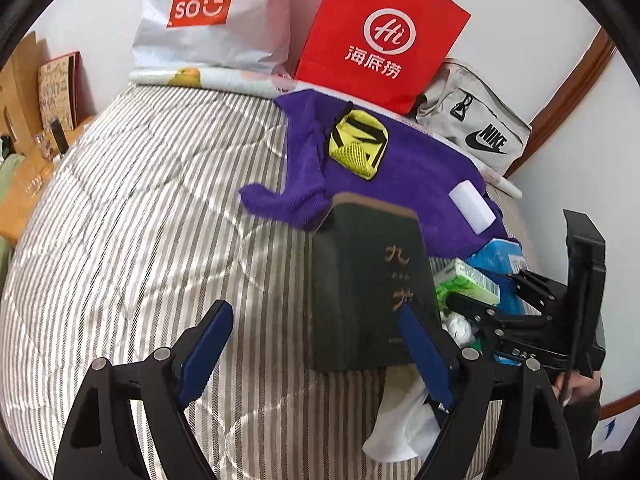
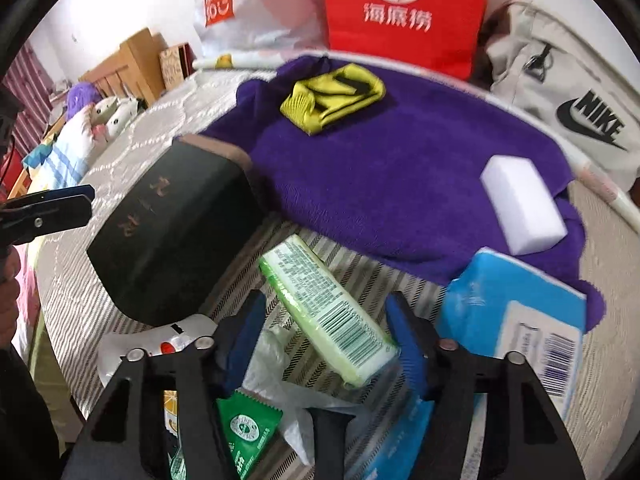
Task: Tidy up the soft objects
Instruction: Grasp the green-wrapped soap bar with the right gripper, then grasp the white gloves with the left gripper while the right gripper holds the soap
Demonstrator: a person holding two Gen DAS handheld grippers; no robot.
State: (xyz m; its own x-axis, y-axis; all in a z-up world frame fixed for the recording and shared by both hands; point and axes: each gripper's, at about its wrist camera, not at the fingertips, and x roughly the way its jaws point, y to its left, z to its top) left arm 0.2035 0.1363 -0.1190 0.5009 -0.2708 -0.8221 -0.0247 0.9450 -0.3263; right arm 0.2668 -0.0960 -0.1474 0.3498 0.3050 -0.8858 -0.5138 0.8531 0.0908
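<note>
A purple towel (image 2: 380, 168) lies spread on the striped bed. On it rest a yellow-and-black pouch (image 2: 332, 98) and a white sponge block (image 2: 522, 204). A green tissue pack (image 2: 332, 312) lies slantwise between the fingers of my right gripper (image 2: 324, 336). Its near end meets the right finger and the left finger stands apart, so the gripper is open. A blue tissue pack (image 2: 512, 320) sits to the right. My left gripper (image 1: 316, 340) hangs open over the quilt beside a dark green book (image 1: 368, 280), holding nothing.
A red paper bag (image 1: 380, 36), a white Miniso bag (image 1: 208, 16) and a grey Nike bag (image 1: 476, 124) line the wall at the back. A white plastic bag (image 2: 276, 364) and a green sachet (image 2: 244, 428) lie under my right gripper. Pillows (image 2: 80, 144) lie far left.
</note>
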